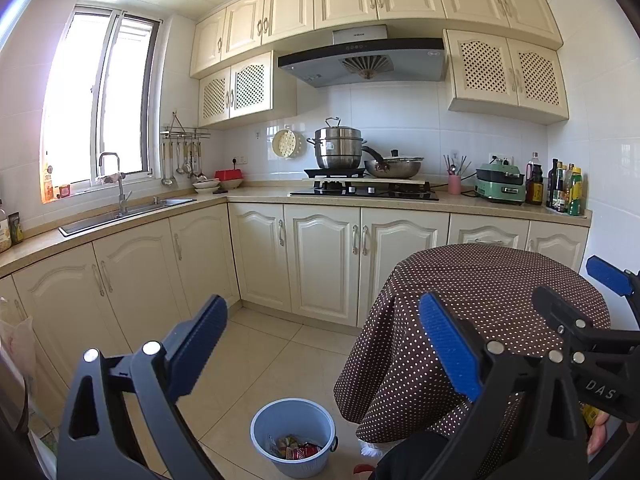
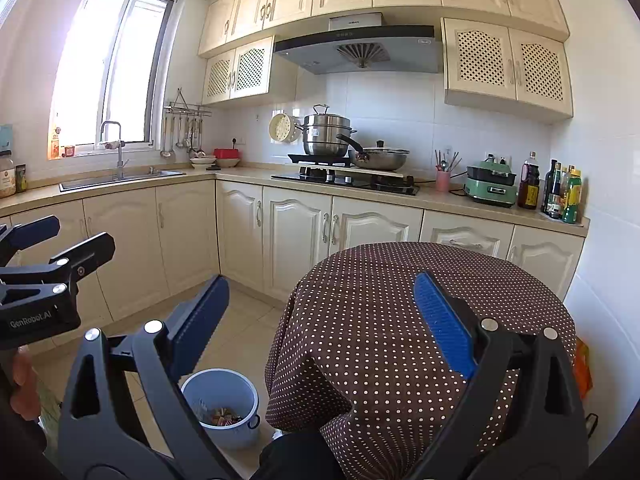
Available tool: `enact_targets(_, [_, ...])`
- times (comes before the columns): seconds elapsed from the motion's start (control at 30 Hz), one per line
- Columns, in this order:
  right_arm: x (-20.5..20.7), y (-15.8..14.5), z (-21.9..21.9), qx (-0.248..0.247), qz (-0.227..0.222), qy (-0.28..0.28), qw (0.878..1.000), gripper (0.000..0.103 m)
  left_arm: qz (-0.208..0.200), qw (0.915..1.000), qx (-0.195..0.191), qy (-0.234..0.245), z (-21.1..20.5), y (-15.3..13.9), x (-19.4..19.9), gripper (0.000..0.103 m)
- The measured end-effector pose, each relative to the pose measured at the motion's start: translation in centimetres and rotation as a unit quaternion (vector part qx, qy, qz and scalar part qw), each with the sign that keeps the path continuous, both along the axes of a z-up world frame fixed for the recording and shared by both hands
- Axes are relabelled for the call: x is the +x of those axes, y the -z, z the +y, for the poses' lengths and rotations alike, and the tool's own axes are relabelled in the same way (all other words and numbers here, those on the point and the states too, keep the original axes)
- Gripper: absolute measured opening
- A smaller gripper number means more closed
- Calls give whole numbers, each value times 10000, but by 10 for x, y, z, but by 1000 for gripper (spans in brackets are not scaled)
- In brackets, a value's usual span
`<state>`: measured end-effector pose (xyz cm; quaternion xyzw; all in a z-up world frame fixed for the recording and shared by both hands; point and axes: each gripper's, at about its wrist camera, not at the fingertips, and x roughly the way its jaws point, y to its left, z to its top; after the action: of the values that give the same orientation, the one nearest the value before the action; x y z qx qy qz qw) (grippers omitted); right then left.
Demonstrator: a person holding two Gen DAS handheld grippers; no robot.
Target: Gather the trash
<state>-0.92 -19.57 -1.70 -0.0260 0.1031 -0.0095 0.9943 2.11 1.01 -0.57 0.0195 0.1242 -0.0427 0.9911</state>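
A light blue bin [image 1: 293,436] [image 2: 222,405] stands on the tiled floor beside a round table under a brown dotted cloth [image 1: 480,320] [image 2: 400,320]. Several colourful wrappers [image 1: 294,447] [image 2: 220,416] lie in the bin's bottom. My left gripper [image 1: 324,328] is held open above the floor, nothing between its blue pads. My right gripper [image 2: 322,312] is open as well, over the table's near edge, empty. The right gripper also shows at the right edge of the left wrist view, and the left gripper at the left edge of the right wrist view.
Cream cabinets and a counter [image 1: 256,194] run along the left and far walls, with a sink [image 1: 120,216], a hob with pots [image 1: 360,190] and bottles [image 1: 564,188]. A white plastic bag [image 1: 16,344] hangs at the left. An orange packet [image 2: 582,368] shows behind the table at the right.
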Motion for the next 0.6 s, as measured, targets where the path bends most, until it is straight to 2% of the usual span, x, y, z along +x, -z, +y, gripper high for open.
enact_targets(0.6, [5,2,3,-27,49,-57,10000,92,43,10000,9,32,3,5,3,95])
